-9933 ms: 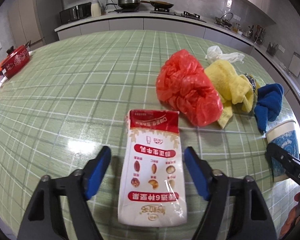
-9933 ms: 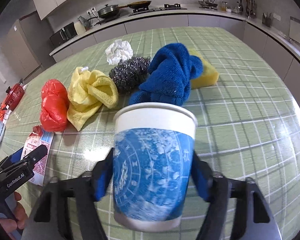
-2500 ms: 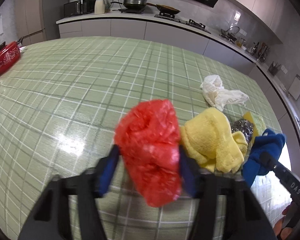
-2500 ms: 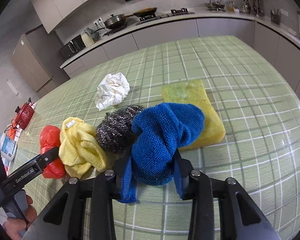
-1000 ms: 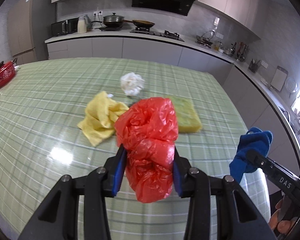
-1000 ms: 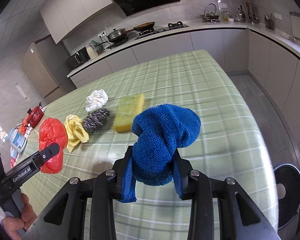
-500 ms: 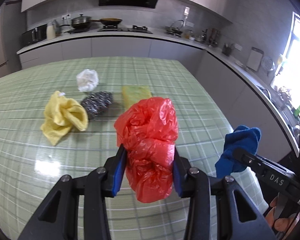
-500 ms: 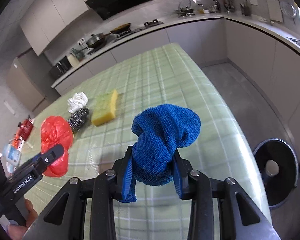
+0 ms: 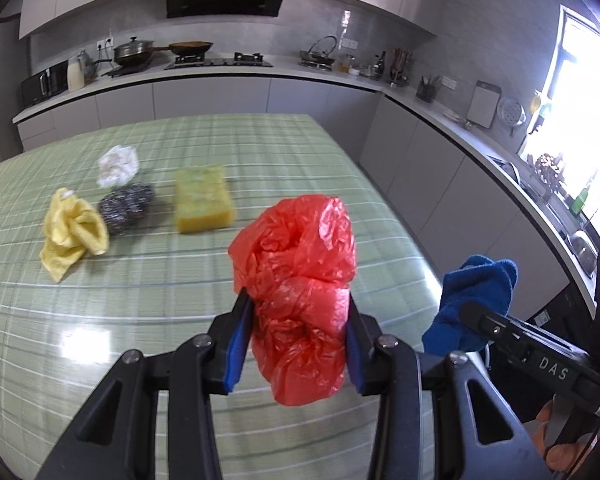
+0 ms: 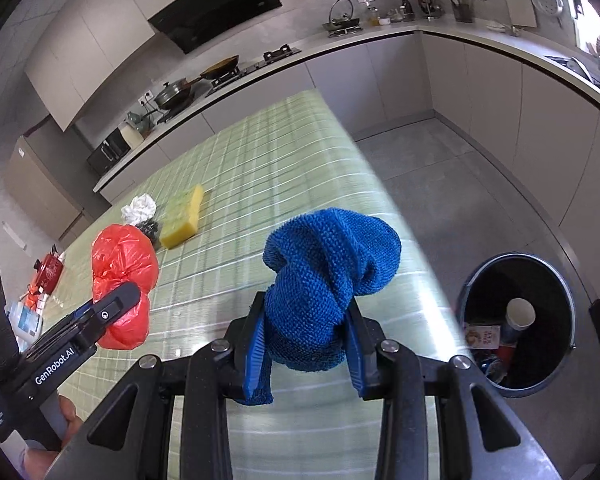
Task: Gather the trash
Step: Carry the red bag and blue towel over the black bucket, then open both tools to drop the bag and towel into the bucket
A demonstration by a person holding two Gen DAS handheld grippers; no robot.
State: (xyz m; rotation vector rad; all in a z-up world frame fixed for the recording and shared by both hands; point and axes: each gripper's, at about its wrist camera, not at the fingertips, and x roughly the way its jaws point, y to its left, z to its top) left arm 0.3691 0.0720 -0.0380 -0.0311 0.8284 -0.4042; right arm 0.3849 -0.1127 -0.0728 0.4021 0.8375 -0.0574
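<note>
Left tongs (image 9: 296,340) pinched crumpled red plastic bag (image 9: 300,300), lifted above green checked tabletop (image 9: 260,148). Right tongs (image 10: 306,348) clamped on blue knitted cloth (image 10: 328,280), near tabletop edge. Open bin (image 10: 518,320) stood on floor, lower right. Risk: cloth tail hung loose below pads, could snag bin rim; light bag might drift and miss on release.

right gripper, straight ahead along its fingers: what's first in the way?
Probably the green checked tabletop near its right edge. The right gripper, shut on the blue cloth, points down onto it. The trash bin sits off to the right, though depth is unclear.
</note>
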